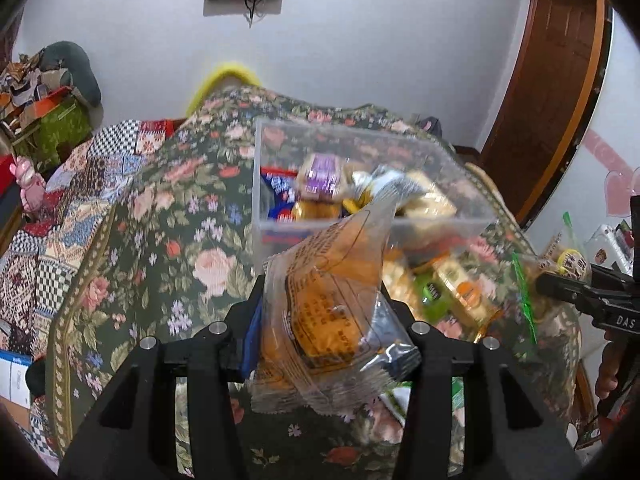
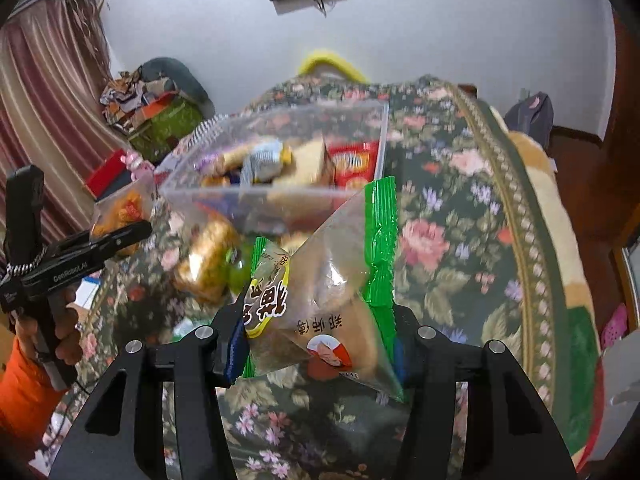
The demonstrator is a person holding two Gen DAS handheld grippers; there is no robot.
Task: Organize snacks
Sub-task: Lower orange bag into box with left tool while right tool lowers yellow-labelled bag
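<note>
Holding one packet per gripper, both raised above the floral bedspread (image 1: pixel 168 216) just short of the clear plastic bin (image 1: pixel 280 224).

Left gripper (image 1: pixel 324 332): jaws pinching an orange snack packet (image 1: pixel 332 300). Clear wrapper with orange contents, dark print on the face, silver crimped end sticking out to the right. Packet tilted, its top corner overlapping the bin's near wall in the left wrist view.

Right gripper (image 2: pixel 320 336): jaws pinching a green-edged snack packet (image 2: pixel 328 292). Clear film, green crimped seam along the right side, pale tan pastry inside, yellow label with bold dark characters, small round red portrait logo lower down. Its top corner reaches up to the bin's near rim in the right wrist view.

Bin sits on the bedspread, partly filled: purple-wrapped item (image 1: pixel 320 178), red cracker pack (image 2: pixel 354 166), silver-and-yellow wrapper (image 2: pixel 266 160), others blurred. Loose snacks on the bedspread next to the bin: gold-wrapped pack (image 2: pixel 206 266), small green packet (image 1: pixel 432 294).
</note>
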